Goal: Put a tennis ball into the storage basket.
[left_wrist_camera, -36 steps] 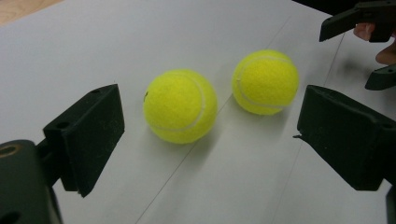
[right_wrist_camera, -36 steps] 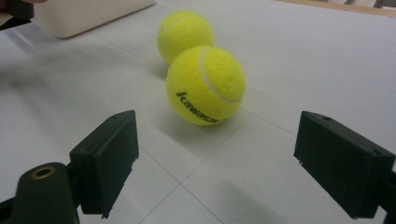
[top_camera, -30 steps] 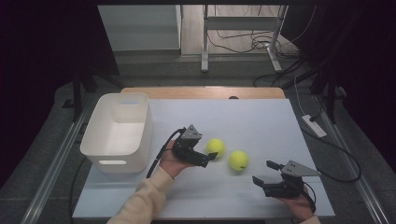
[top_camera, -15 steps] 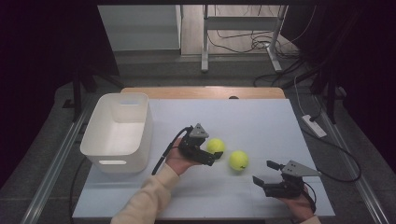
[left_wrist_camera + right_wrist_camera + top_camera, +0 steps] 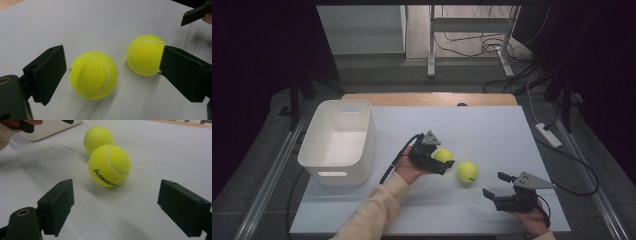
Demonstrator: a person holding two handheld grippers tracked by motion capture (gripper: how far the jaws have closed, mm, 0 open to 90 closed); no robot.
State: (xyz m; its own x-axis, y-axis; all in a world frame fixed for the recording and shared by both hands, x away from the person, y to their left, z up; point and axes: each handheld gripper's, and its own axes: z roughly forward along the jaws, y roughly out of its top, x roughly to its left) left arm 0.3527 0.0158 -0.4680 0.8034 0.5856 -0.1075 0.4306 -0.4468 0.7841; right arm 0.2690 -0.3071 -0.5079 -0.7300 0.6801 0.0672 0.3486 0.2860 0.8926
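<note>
Two tennis balls: left hand-held gripper (image 5: 112, 72) straddles the nearer ball (image 5: 93, 75) unclenched; "Kawasaki" lettering on the other (image 5: 109, 165).

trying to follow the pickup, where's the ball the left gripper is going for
In the high view the tennis ball lies on the white table just right of centre, between the open jaws of the left gripper, with the second ball to its right.

High view looks down over table (image 5: 492, 125); both gripper views sit low, close, facing the same two tennis balls (image 5: 93, 75) from opposite sides.
</note>
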